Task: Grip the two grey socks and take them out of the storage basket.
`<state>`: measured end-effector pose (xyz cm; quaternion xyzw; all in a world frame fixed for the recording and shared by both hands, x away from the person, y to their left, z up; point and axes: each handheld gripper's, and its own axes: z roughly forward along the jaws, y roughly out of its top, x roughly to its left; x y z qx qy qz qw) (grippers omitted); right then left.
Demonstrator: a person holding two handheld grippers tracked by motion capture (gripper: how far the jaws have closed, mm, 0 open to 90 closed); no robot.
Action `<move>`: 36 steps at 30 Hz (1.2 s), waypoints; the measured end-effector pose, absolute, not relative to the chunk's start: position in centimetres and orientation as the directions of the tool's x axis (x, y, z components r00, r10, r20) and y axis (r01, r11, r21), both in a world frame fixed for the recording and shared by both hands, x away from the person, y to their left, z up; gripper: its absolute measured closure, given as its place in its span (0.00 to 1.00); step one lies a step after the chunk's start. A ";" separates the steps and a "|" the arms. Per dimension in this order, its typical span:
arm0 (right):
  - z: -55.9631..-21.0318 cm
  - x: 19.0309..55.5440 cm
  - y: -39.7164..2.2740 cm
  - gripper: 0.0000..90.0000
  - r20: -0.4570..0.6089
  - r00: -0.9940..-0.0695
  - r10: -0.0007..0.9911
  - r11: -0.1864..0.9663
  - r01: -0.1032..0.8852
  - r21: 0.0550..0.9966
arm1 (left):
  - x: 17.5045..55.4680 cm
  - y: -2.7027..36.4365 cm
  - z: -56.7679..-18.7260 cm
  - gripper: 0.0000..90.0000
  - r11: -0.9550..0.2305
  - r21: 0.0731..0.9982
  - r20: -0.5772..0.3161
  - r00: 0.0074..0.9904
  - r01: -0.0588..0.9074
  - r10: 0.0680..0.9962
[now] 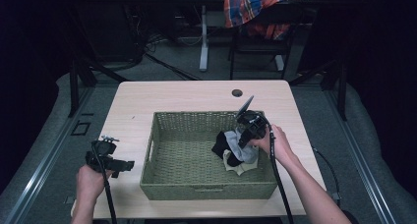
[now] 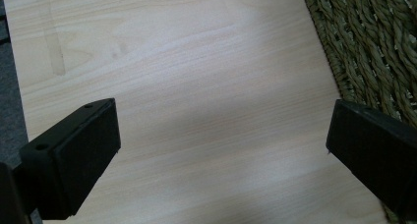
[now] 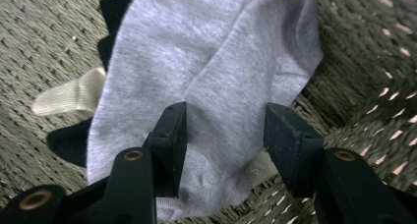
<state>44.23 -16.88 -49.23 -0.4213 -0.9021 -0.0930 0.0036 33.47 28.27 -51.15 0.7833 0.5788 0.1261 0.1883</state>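
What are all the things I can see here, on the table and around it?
Basket: one, green-brown woven, centre of the table.
Grey socks: two, lying side by side on top of the pile at the basket's right end.
Black sock: at least one, under the grey ones.
Cream sock: one, poking out beneath the pile.
Table: one, pale wood, with a small round hole near the far edge.
Plaid cloth: one, red, blue and orange, draped on a chair beyond the table.
Left gripper: black, jaws wide open over bare table left of the basket.
Right gripper: black, down on the grey socks, jaws partly closed astride the fabric.
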 end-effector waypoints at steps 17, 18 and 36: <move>-47.8 44.0 -17.7 0.93 0.117 -0.633 0.765 0.611 0.772 0.177 | 33.5 28.3 -51.2 0.00 -0.259 0.440 -0.020 0.298 0.860 0.954; -47.6 43.9 -17.7 0.93 0.120 -0.626 0.770 0.601 0.776 0.192 | 33.5 28.3 -51.2 0.00 -0.259 0.439 -0.020 0.297 0.860 0.955; -43.7 42.9 -18.7 0.95 0.136 -0.649 0.749 0.599 0.750 0.282 | 33.4 28.3 -51.1 0.00 -0.257 0.439 -0.018 0.294 0.861 0.956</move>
